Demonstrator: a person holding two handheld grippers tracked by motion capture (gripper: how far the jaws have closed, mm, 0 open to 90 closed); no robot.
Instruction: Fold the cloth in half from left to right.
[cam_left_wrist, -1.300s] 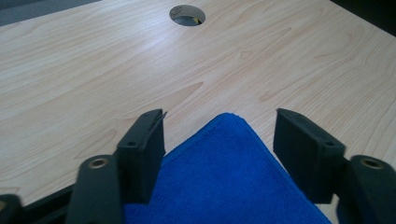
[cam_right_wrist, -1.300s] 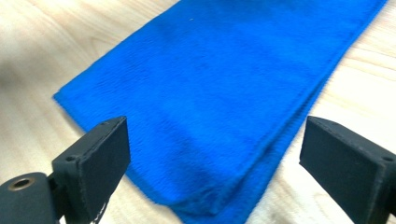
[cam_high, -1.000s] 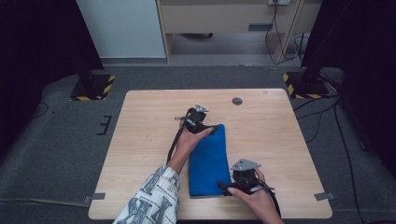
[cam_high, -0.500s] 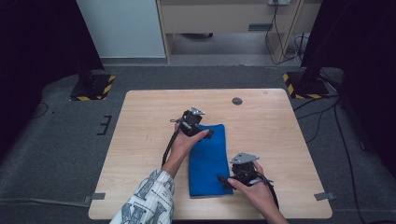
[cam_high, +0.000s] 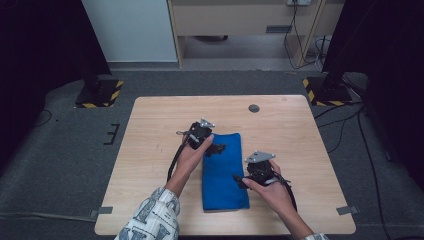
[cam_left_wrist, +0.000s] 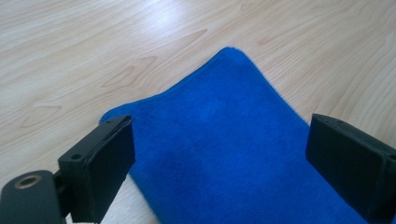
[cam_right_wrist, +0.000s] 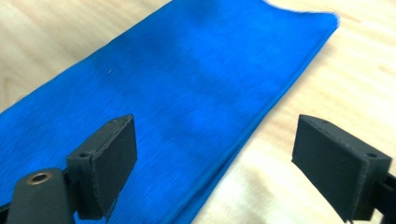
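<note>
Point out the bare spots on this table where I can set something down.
The light wooden table is bare along its left side, left of the folded blue cloth, across the far strip around the small dark round hole, and along its right edge. The middle is crowded: the left gripper and right gripper, jaws open, sit at the cloth.

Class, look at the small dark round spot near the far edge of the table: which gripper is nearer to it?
Left. The left gripper sits over the blue cloth's far end, closer to the spot; the right gripper is at the cloth's right edge, nearer the person.
</note>
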